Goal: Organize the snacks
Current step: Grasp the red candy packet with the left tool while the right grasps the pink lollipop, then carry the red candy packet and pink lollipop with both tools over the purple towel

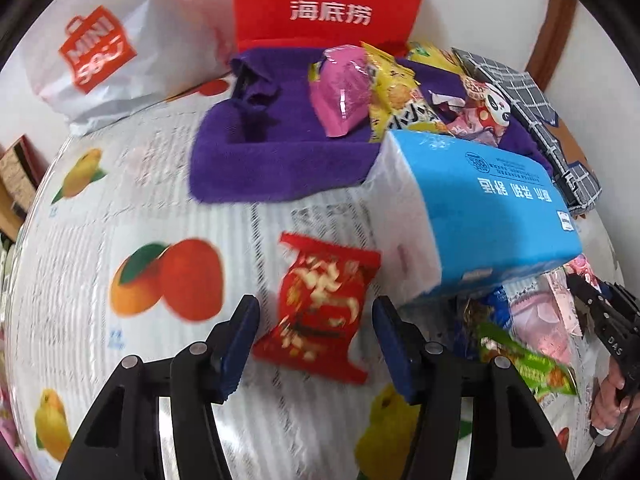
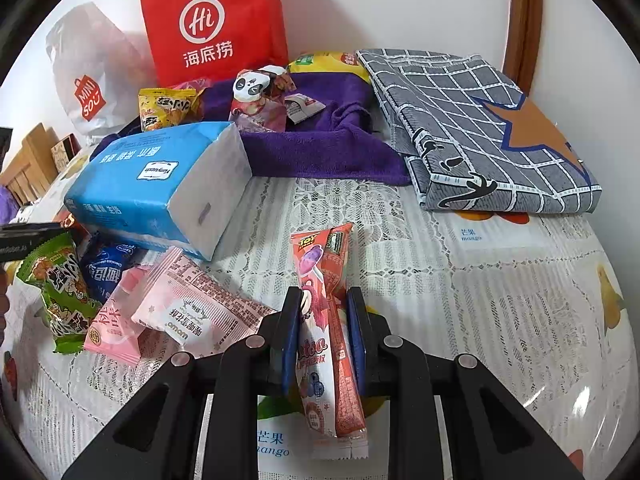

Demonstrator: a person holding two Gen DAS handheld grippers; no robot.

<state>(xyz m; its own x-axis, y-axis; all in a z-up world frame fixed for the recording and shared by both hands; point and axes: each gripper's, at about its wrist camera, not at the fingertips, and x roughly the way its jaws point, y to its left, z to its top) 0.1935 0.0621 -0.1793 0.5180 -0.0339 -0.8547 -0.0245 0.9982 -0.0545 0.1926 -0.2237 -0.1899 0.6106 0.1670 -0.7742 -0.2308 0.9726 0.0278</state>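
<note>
A red snack packet lies on the fruit-print tablecloth, between the fingers of my left gripper. The jaws stand open around it, the pads close to its edges but not pressing. My right gripper is shut on a long pink-and-red lollipop packet, held just above the cloth. A purple towel at the back carries a pink packet, a yellow packet and a panda-print packet.
A blue tissue pack lies in front of the towel. Green, blue and pink packets are piled beside it. A red paper bag, a white shopping bag and a folded grey checked cloth line the wall.
</note>
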